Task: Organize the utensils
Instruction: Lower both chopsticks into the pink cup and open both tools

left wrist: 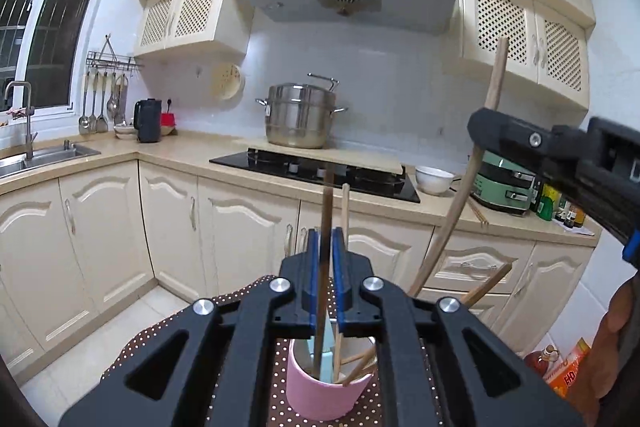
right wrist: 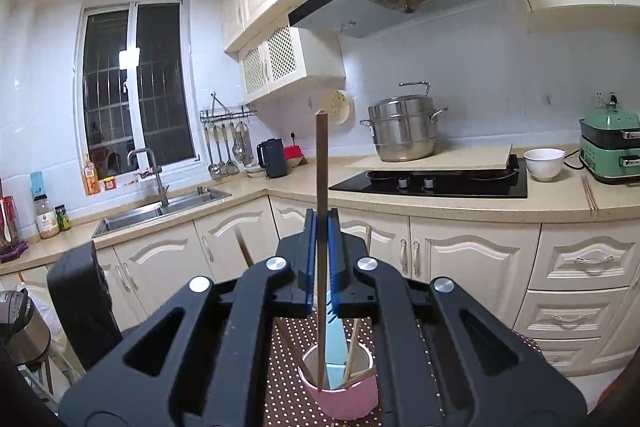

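A cream kitchen with panelled cabinet doors and pale tiles; at the left a steel sink (right wrist: 160, 211) under a dark window, then a black glass hob (right wrist: 428, 183) carrying a shiny steamer pot (right wrist: 404, 131), a white bowl (right wrist: 544, 163) and a green cooker (right wrist: 608, 151) further right. In front, a surface under a brown polka-dot cloth (right wrist: 288, 387) holds a pink cup (left wrist: 324, 395) — round, smooth, matte, already stocked with wooden chopsticks and something pale blue.

The left claw (left wrist: 326, 283) is pinched narrow on a dark chopstick (left wrist: 322, 267), nearly upright, its lower end inside the cup. The right claw (right wrist: 322, 259) is likewise clamped on a brown chopstick (right wrist: 322, 227); from the left camera its stick leans, and from its own camera the tip seems just inside the rim, though I can't be sure.

To finish well, I'd ease each stick down until its tip meets the cup floor, then open — one claw at a time, so the light cup doesn't tip. The sticks are thin, slick and squared at the top, so they'll slide freely.
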Available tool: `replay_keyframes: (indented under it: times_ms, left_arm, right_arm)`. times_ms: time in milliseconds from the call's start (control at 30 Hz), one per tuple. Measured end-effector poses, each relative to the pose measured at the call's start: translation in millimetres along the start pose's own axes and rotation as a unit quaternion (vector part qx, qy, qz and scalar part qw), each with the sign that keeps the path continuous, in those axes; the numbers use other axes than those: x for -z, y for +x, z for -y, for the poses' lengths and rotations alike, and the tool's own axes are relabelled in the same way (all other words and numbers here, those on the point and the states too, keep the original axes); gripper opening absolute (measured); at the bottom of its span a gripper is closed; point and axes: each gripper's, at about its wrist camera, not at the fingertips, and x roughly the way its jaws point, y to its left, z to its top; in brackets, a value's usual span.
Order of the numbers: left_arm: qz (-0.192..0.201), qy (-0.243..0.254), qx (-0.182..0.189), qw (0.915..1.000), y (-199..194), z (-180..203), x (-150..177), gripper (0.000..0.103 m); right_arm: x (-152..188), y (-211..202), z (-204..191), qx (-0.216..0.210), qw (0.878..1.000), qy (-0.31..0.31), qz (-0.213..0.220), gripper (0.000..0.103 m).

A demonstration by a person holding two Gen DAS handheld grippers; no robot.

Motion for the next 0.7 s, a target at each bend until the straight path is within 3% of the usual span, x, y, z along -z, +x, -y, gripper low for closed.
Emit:
replay_keyframes:
  times_ms: [100, 300, 700]
  left_arm:
    - [0.002, -0.001, -0.009, 1.0, -3, -2, 1, 0.029]
    - [0.005, -0.005, -0.017, 0.9998, -11, -6, -1, 0.038]
    - [-0.013, -0.004, -0.036, 0.9993, -14, -13, 5, 0.045]
  right_arm:
    - [2, 3, -2, 0.002, 1.0, -0.001, -0.001, 0.006]
    - [3, 6, -5, 0.008, 1.0, -0.002, 0.002, 0.006]
    - [30, 29, -13, 0.009, 0.998, -0.02, -0.06, 0.006]
